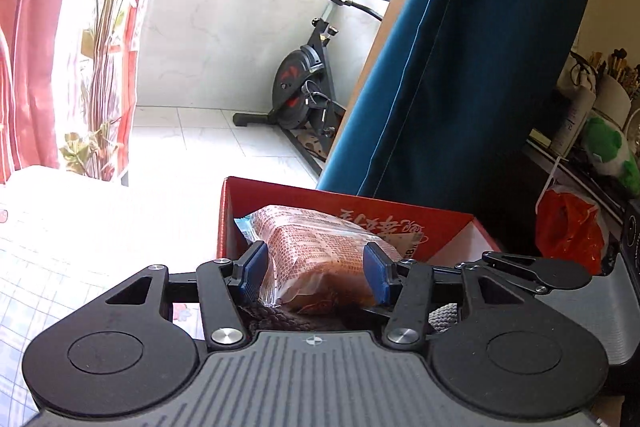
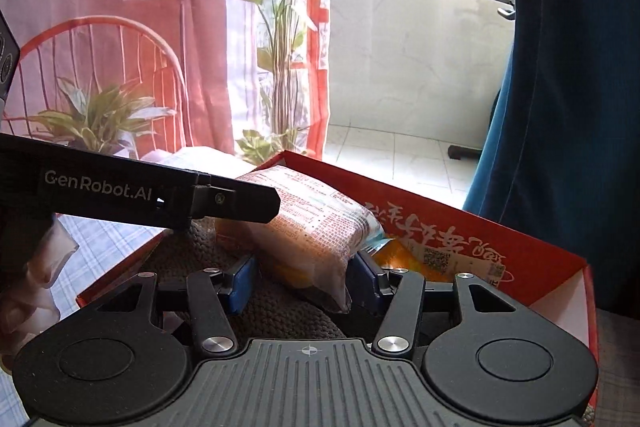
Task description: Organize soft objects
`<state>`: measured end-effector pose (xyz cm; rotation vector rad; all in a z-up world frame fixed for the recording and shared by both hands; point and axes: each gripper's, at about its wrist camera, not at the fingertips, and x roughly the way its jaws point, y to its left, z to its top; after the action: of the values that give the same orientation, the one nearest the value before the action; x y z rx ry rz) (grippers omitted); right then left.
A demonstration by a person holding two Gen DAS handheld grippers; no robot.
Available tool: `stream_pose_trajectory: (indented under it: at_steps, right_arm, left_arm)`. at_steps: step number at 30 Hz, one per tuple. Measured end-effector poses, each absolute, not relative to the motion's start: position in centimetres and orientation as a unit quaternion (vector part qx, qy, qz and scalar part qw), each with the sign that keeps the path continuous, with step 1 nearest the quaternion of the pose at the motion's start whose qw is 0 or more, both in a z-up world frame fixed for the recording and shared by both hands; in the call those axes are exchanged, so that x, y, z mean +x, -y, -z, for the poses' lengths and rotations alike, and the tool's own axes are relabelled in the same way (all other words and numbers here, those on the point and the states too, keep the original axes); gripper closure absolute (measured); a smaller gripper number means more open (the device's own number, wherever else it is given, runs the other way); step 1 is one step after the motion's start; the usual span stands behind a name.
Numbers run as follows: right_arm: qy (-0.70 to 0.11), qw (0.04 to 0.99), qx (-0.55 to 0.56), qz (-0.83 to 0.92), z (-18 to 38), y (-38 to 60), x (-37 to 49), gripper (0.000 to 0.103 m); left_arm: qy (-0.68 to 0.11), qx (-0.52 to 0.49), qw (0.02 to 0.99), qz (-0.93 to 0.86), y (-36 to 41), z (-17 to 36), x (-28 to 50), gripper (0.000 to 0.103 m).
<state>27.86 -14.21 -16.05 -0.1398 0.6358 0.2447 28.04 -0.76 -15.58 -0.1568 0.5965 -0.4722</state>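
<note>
A soft bread packet (image 1: pixel 320 239) in clear wrap with red print hangs over an open red cardboard box (image 1: pixel 436 227). My left gripper (image 1: pixel 316 263) is shut on it, both blue pads pressed into its sides. In the right wrist view the same packet (image 2: pixel 316 227) lies between my right gripper's (image 2: pixel 306 279) pads, which are shut on its near end. One of the left gripper's fingers (image 2: pixel 248 201) reaches in from the left to the packet's far end. A dark knitted cloth (image 2: pixel 276 307) lies in the box (image 2: pixel 532 263) under the packet.
A checked cloth (image 1: pixel 60 267) covers the surface left of the box. A blue curtain (image 1: pixel 460 67) hangs at the right, with an exercise bike (image 1: pixel 304 87) behind. An orange bag (image 1: pixel 568 227) and a green plush (image 1: pixel 608 147) sit far right. A person's hand (image 2: pixel 36 287) shows at the left.
</note>
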Motion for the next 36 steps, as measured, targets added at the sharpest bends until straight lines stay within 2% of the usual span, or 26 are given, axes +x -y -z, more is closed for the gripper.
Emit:
stream_pose_trajectory:
  at_steps: [5, 7, 8, 9, 10, 11, 13, 15, 36]
  right_arm:
    - [-0.32, 0.937, -0.093, -0.104, 16.2, 14.0, 27.1, 0.05]
    - [-0.318, 0.938, -0.096, -0.098, 16.0, 14.3, 26.5, 0.045]
    - [-0.316, 0.939, -0.097, -0.094, 15.8, 14.6, 26.1, 0.041]
    - [-0.313, 0.941, -0.099, -0.089, 15.7, 14.8, 25.7, 0.033]
    - [-0.308, 0.943, -0.1, -0.081, 15.4, 15.0, 25.2, 0.025]
    - [-0.305, 0.944, -0.1, -0.077, 15.2, 15.2, 24.8, 0.022]
    - [-0.295, 0.948, -0.096, -0.066, 14.6, 15.8, 23.7, 0.009]
    - [-0.285, 0.953, -0.088, -0.058, 13.9, 16.4, 22.8, 0.001]
    - [-0.242, 0.97, 0.004, -0.019, 9.3, 18.7, 14.6, 0.0]
  left_arm:
    - [-0.273, -0.031, 0.94, 0.203, 0.8, 15.0, 27.0, 0.047]
    - [-0.269, -0.025, 0.942, 0.198, 0.7, 14.6, 26.6, 0.044]
    - [-0.266, -0.022, 0.943, 0.197, 0.7, 14.4, 26.3, 0.039]
    - [-0.261, -0.016, 0.946, 0.193, 0.7, 14.2, 25.9, 0.035]
    - [-0.256, -0.007, 0.948, 0.188, 0.7, 13.8, 25.4, 0.026]
    - [-0.251, -0.001, 0.95, 0.183, 0.8, 13.6, 25.0, 0.016]
    - [-0.242, 0.012, 0.955, 0.174, 0.8, 12.8, 24.0, 0.003]
    - [-0.235, 0.014, 0.958, 0.166, 0.7, 12.2, 23.1, 0.0]
    - [-0.241, -0.007, 0.964, 0.113, -0.2, 9.9, 16.5, 0.0]
